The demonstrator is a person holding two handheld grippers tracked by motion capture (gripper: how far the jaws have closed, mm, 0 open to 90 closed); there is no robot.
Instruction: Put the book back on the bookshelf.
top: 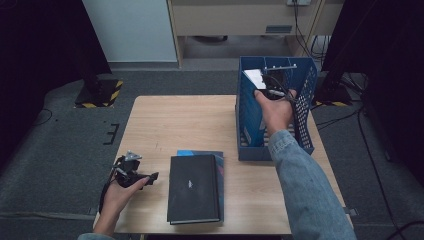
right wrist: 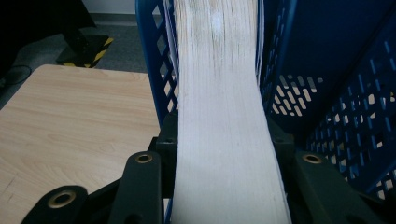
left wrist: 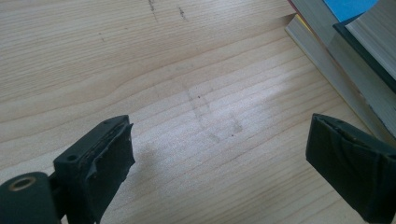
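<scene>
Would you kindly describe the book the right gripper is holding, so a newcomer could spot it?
Start at the blue perforated plastic file rack on the wooden table's right side. Inside stands a thick book, page edges up, clamped by the right gripper. Unlike the black book lying flat, it stands upright.

Pale wood-grain table, faint dark scuffs on top. Blue perforated plastic file crate w/ lattice holes in walls. Book w/ off-white page edges & blue cover in crate. Black hardcover book, tiny white mark on cover, lying on blue-covered book. Both grippers black: left, right. Denim-blue sleeve. Dark grey floor; yellow-black hazard stripes on stand base.
</scene>
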